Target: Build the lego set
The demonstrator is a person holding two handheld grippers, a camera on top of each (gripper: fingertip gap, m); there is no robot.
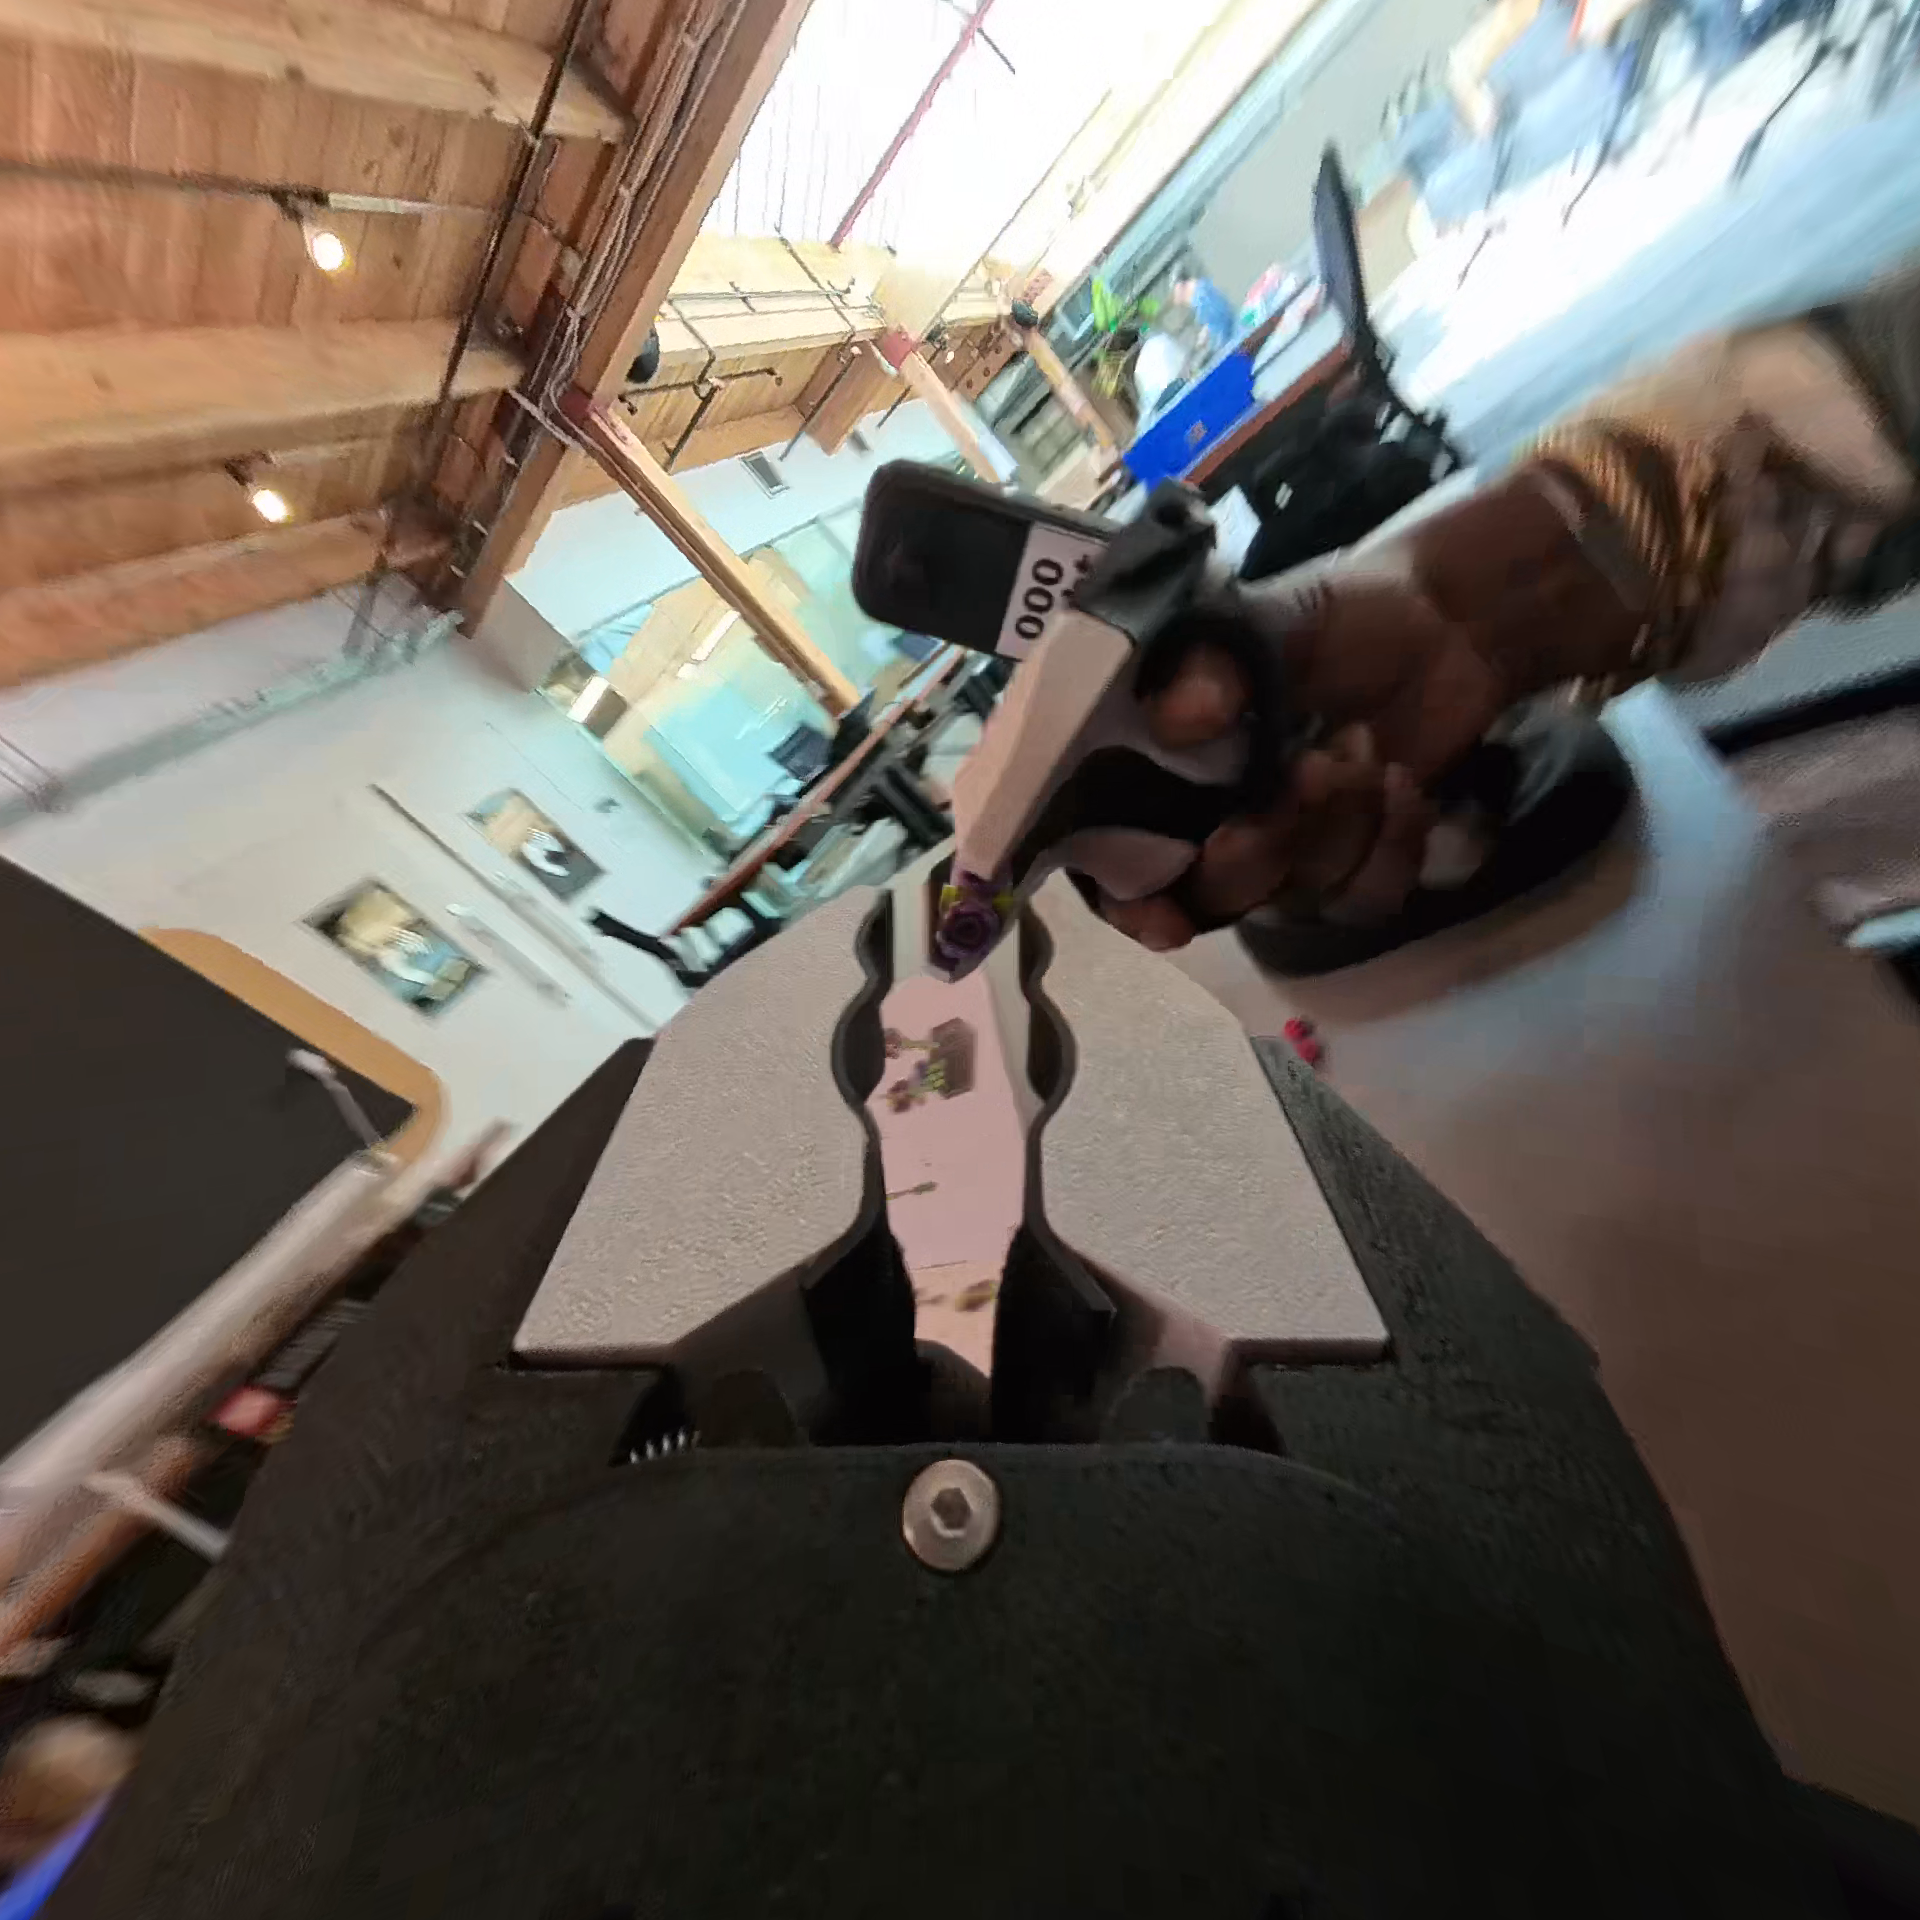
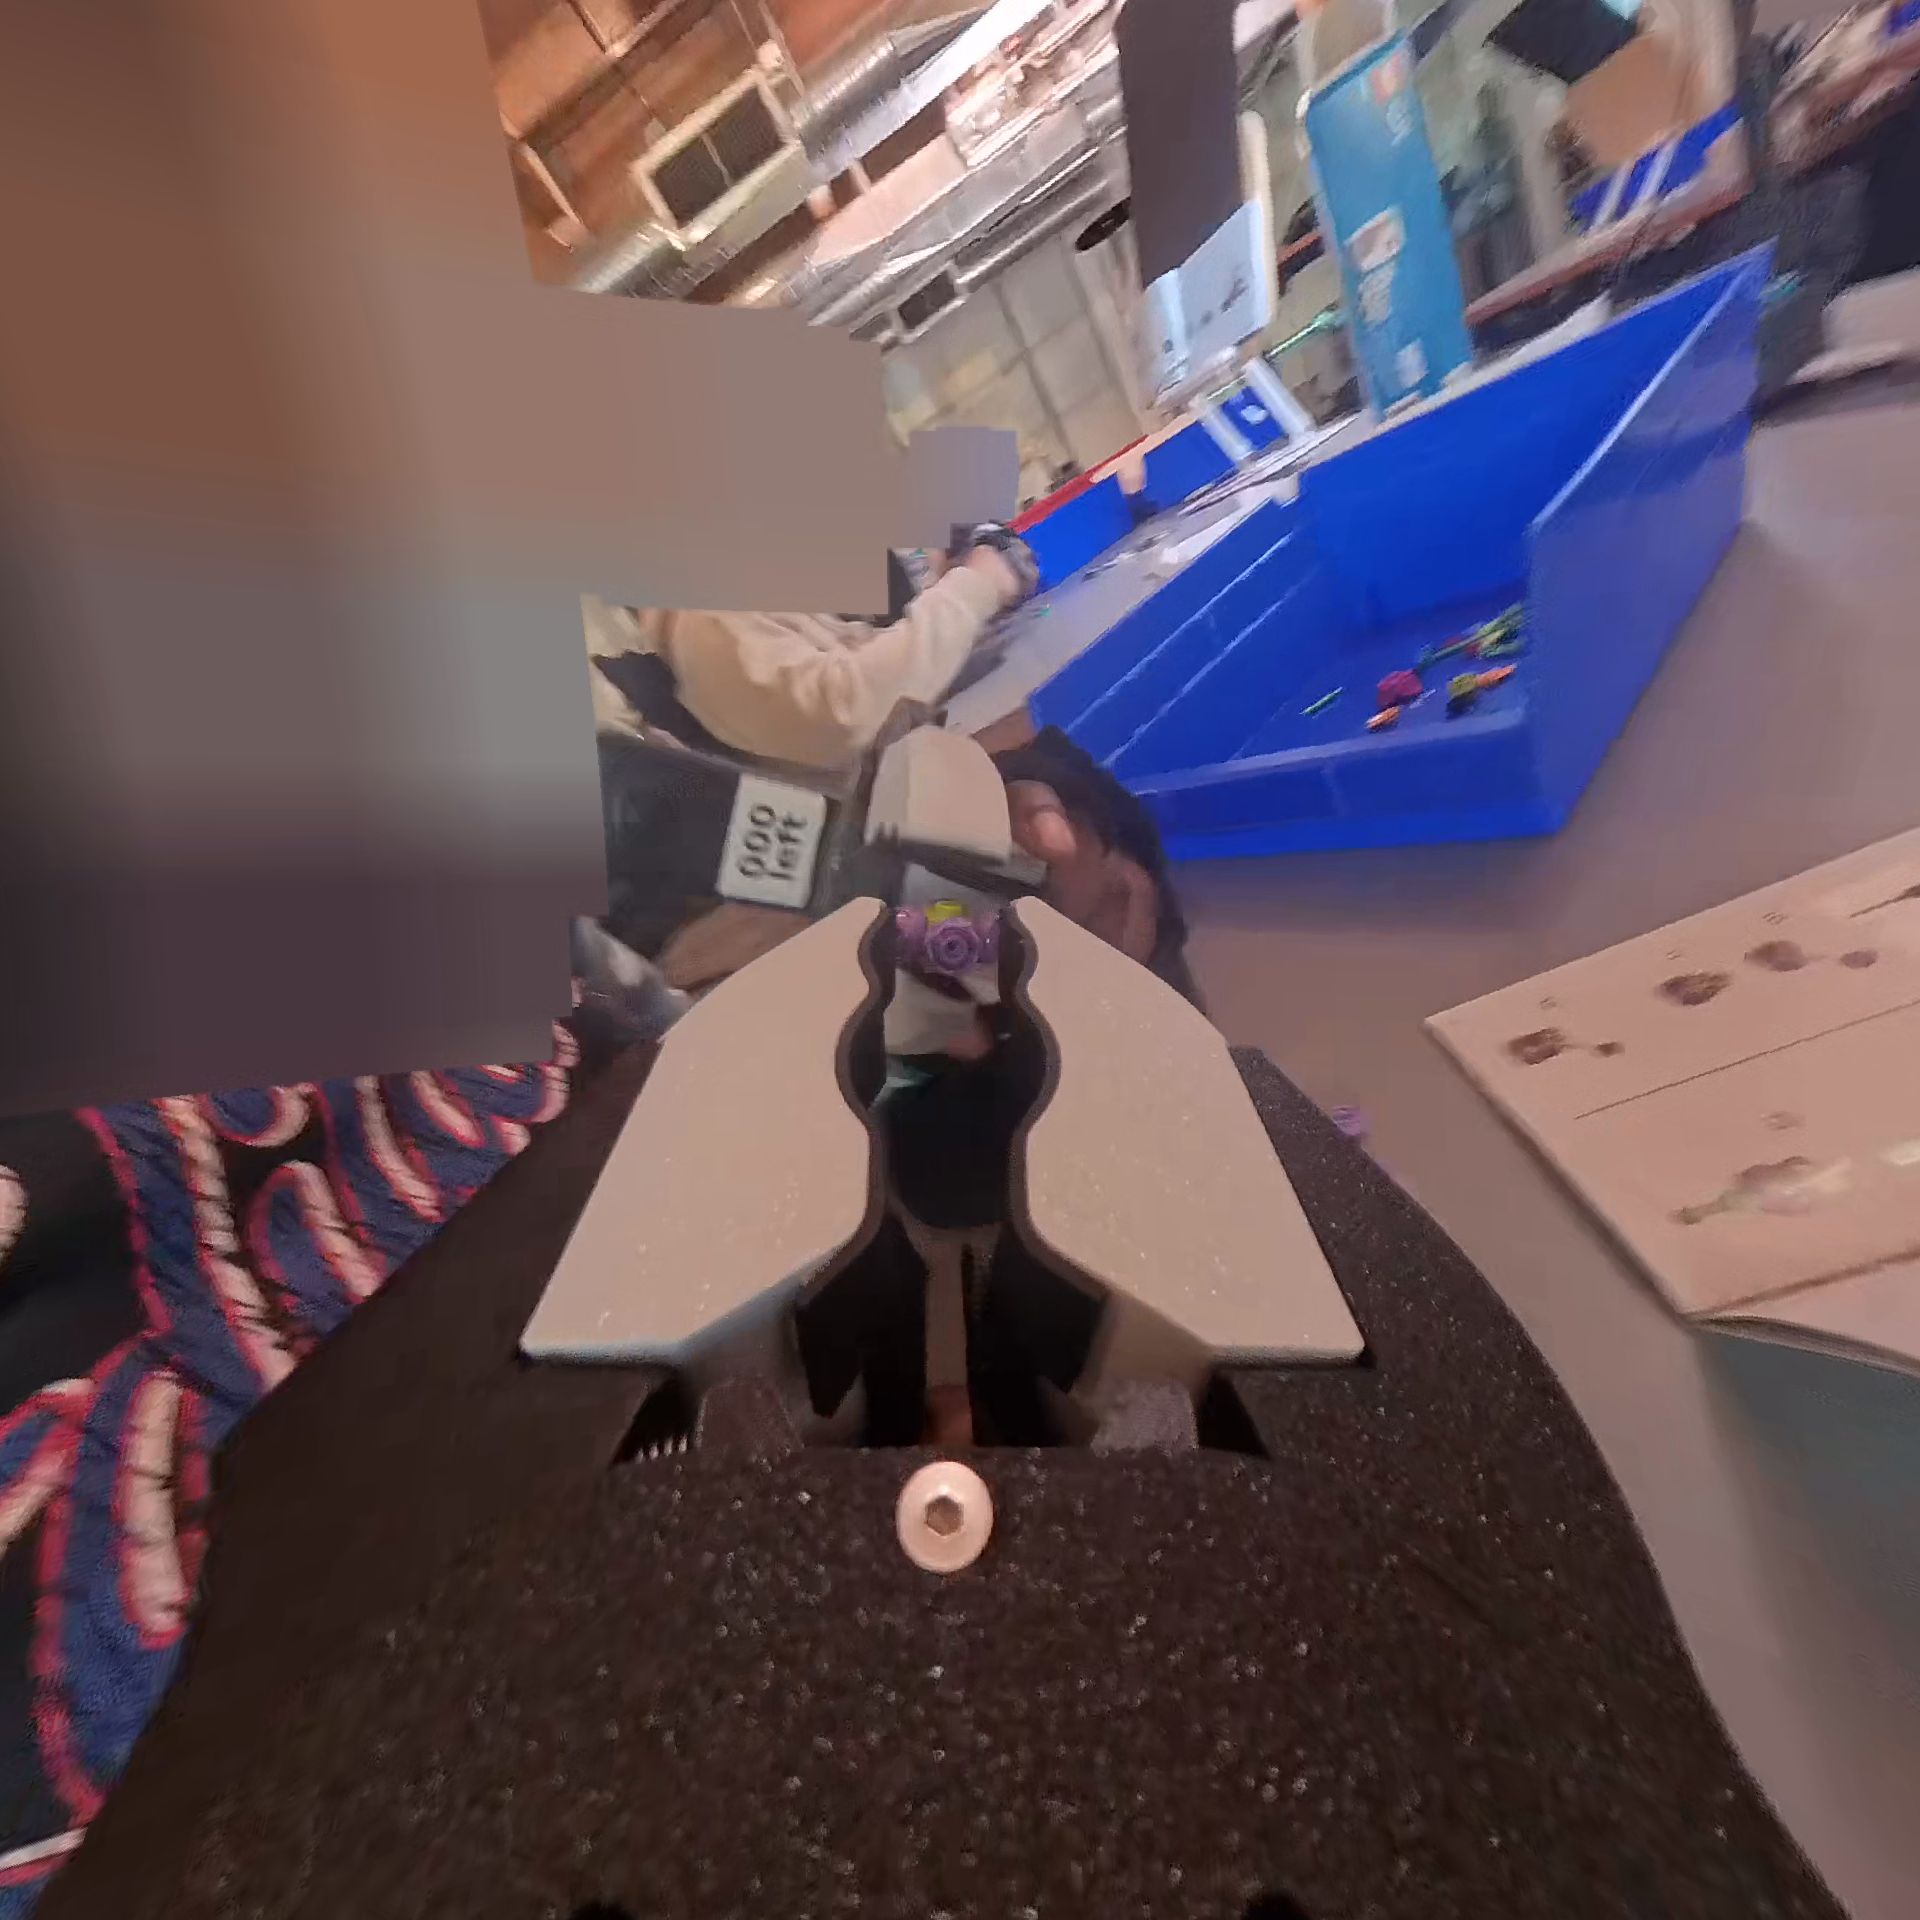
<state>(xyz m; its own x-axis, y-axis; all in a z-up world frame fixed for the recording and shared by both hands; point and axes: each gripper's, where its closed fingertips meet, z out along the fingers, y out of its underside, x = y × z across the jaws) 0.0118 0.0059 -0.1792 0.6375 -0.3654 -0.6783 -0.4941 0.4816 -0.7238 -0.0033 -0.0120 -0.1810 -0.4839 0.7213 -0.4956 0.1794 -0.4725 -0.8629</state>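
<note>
Left wrist view: small purple flower piece (image 1: 968, 925) with yellow-green bits, sits at the tips of the left gripper (image 1: 954, 914). Right gripper (image 1: 961, 961) comes in from above right, held by a hand (image 1: 1382, 727), and pinches the piece; left jaws look narrowly apart around it, contact unclear.

Right wrist view: flower piece (image 2: 943, 940) between right gripper (image 2: 945, 925) tips, left gripper (image 2: 940, 831) just beyond. Blue tray (image 2: 1455, 644) and booklet (image 2: 1714, 1122) to the right.

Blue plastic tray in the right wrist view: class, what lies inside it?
Inside the blue plastic tray, small loose bricks in magenta, green and orange lie scattered on its floor. They are too blurred to identify further. The tray's near wall hides the nearest strip of the floor.
</note>
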